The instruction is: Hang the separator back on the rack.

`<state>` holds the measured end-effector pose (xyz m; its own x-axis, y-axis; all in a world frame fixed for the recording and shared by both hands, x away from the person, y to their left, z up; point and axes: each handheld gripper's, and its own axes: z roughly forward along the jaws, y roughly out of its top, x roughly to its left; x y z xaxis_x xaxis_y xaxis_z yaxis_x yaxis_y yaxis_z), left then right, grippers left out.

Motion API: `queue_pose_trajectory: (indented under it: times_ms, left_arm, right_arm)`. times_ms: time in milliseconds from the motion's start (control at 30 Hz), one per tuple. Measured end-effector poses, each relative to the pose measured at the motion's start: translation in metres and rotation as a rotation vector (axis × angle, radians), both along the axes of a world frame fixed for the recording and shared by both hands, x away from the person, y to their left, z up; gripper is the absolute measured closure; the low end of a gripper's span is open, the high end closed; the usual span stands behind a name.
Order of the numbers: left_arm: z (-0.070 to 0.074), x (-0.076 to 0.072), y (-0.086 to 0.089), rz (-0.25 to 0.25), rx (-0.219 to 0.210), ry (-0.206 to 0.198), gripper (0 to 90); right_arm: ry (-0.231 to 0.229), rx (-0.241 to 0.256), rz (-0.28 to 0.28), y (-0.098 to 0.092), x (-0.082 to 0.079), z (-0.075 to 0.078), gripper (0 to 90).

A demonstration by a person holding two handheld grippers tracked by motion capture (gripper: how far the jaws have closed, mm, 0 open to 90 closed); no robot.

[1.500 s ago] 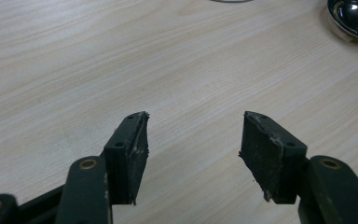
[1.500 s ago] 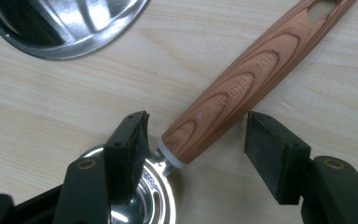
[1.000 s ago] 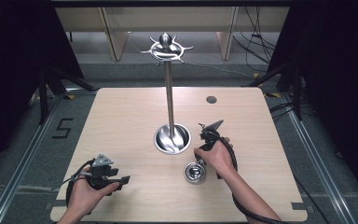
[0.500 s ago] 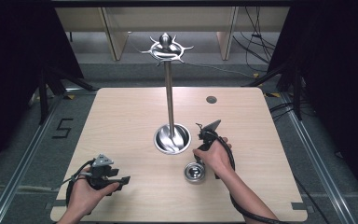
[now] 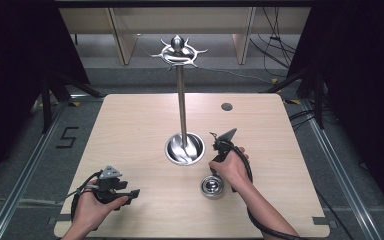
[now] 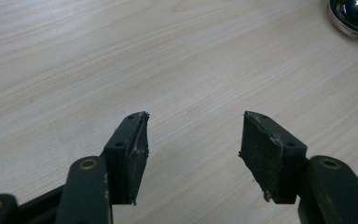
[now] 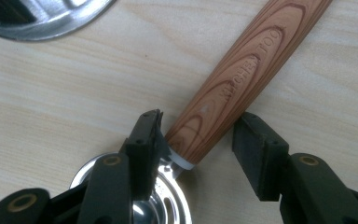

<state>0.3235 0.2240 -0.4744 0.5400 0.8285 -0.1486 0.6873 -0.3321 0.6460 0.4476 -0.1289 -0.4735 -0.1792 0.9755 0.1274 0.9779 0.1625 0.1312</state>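
A kitchen tool lies on the wooden table (image 5: 130, 130). Its round metal head (image 5: 213, 186) sits by the person's right hand. Its wooden handle (image 7: 242, 70) runs away up and to the right in the right gripper view. My right gripper (image 7: 198, 135) (image 5: 220, 159) is open, with one jaw on each side of the handle near its white collar. The left pad (image 7: 149, 140) is close against the neck and the right pad stands off. My left gripper (image 5: 131, 194) (image 6: 193, 135) is open over bare wood at the front left, holding nothing.
A tall metal stand rises from a round dish base (image 5: 185, 148) at the table's middle. Its pole (image 5: 182, 107) is topped by a ring of hooks (image 5: 179, 50). A small dark disc (image 5: 226, 106) sits at the back right. Cables trail from both grippers.
The right hand and gripper have shifted only slightly over the tool, whose metal head stays in place. The left gripper has not moved.
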Motion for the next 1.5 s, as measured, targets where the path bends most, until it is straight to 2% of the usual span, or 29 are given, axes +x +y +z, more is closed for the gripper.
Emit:
queue_pose_trajectory:
  times_ms: [133,200,233,267,333,367,400,467,533,567,633,667,767,800,833,900,933,1033,1100,1133,1200,1233,1267,1333,1367,1400,1433,1467,1500]
  left_arm:
    - [0.0,-0.001,0.0,0.002,0.001,0.001,40.9]
    - [0.0,0.0,0.0,-0.002,0.003,0.002,40.8]
    - [0.0,-0.001,0.0,0.002,-0.001,0.002,40.9]
    - [0.0,0.0,0.0,0.002,0.003,0.003,40.9]
    - [0.0,-0.001,-0.001,0.003,0.005,-0.003,41.3]
    - [0.0,-0.001,-0.001,-0.004,-0.001,0.005,41.4]
    - [0.001,-0.001,0.0,-0.012,0.004,0.009,41.4]
    - [0.0,-0.001,-0.001,-0.007,-0.001,0.007,41.5]
    - [0.0,-0.001,-0.001,-0.007,0.0,0.007,41.6]
    - [0.0,-0.001,-0.001,-0.007,0.001,0.007,41.6]
    - [0.0,-0.001,-0.001,-0.008,0.001,0.007,41.6]
    - [0.0,-0.001,-0.001,-0.007,0.001,0.007,41.6]
    - [0.0,-0.001,-0.001,-0.008,0.002,0.007,41.6]
    - [0.0,-0.001,-0.001,-0.008,0.002,0.007,41.6]
    - [0.0,-0.001,-0.001,-0.008,0.002,0.006,41.6]
    - [0.0,-0.001,-0.001,-0.008,0.002,0.006,41.6]
    - [0.0,-0.001,-0.001,-0.008,0.002,0.007,41.6]
    - [0.0,-0.001,-0.001,-0.007,-0.003,0.003,41.5]
    - [0.0,-0.001,0.0,-0.007,-0.002,0.003,41.5]
    - [0.0,-0.001,-0.001,-0.007,-0.004,0.003,41.5]
    - [0.0,-0.001,-0.001,-0.009,-0.003,0.003,41.5]
    - [0.0,-0.001,-0.001,-0.009,-0.003,0.002,41.5]
    - [0.0,-0.001,-0.001,-0.01,-0.003,0.002,41.5]
    - [0.0,-0.001,-0.001,-0.012,0.001,0.005,41.5]
    - [0.0,-0.001,-0.001,-0.005,0.005,-0.002,41.5]
    - [0.0,-0.001,-0.001,-0.006,0.005,0.0,41.5]
    - [0.0,-0.001,-0.001,-0.007,0.004,0.003,41.5]
    - [0.0,-0.001,-0.001,-0.006,-0.007,0.0,41.5]
    - [0.0,-0.001,0.0,-0.013,-0.003,0.005,41.5]
  right_arm:
    - [0.024,0.003,0.006,0.0,-0.001,0.002,57.3]
    - [0.035,-0.012,0.022,-0.002,-0.002,0.003,58.6]
    - [0.024,-0.012,0.039,-0.004,-0.002,0.002,59.1]
    - [0.026,-0.028,0.028,-0.004,-0.003,0.003,59.6]
    - [0.013,-0.023,0.034,-0.006,-0.003,0.002,61.1]
    - [0.022,-0.032,0.032,-0.007,-0.003,0.002,61.8]
    - [0.011,-0.033,0.038,-0.008,-0.004,0.001,62.6]
    - [0.024,-0.039,0.033,-0.01,-0.004,0.001,63.9]
    - [0.033,-0.052,0.055,-0.013,-0.004,0.002,65.2]
    - [0.057,-0.058,0.055,-0.014,-0.004,0.003,65.8]
    - [0.059,-0.068,0.069,-0.016,-0.004,0.003,66.7]
    - [0.035,-0.069,0.065,-0.017,-0.005,0.002,67.2]
    - [0.031,-0.081,0.065,-0.021,-0.005,0.002,67.4]
    - [0.032,-0.076,0.064,-0.021,-0.005,0.002,65.7]
    - [0.005,-0.09,0.088,-0.024,-0.005,0.0,62.1]
    - [0.005,-0.1,0.072,-0.024,-0.004,0.0,60.5]
    - [0.025,-0.106,0.079,-0.025,-0.004,0.001,59.7]
    - [-0.005,-0.097,0.068,-0.024,-0.004,-0.002,58.9]
    - [-0.001,-0.106,0.068,-0.023,-0.003,-0.001,59.0]
    - [0.026,-0.112,0.083,-0.023,-0.002,0.001,59.4]
    - [0.011,-0.116,0.113,-0.025,-0.001,0.0,60.4]
    - [0.016,-0.124,0.074,-0.022,-0.002,0.0,61.2]
    - [-0.001,-0.122,0.062,-0.02,-0.003,-0.001,63.1]
    - [0.007,-0.12,0.053,-0.019,-0.003,-0.001,65.3]
    - [0.002,-0.125,0.083,-0.02,-0.002,-0.001,65.9]
    - [0.027,-0.121,0.092,-0.02,0.0,0.0,66.6]
    - [0.013,-0.126,0.113,-0.022,0.001,-0.001,66.7]
    - [0.036,-0.128,0.07,-0.019,0.0,0.001,66.6]
    - [0.034,-0.125,0.089,-0.02,0.0,0.001,66.6]
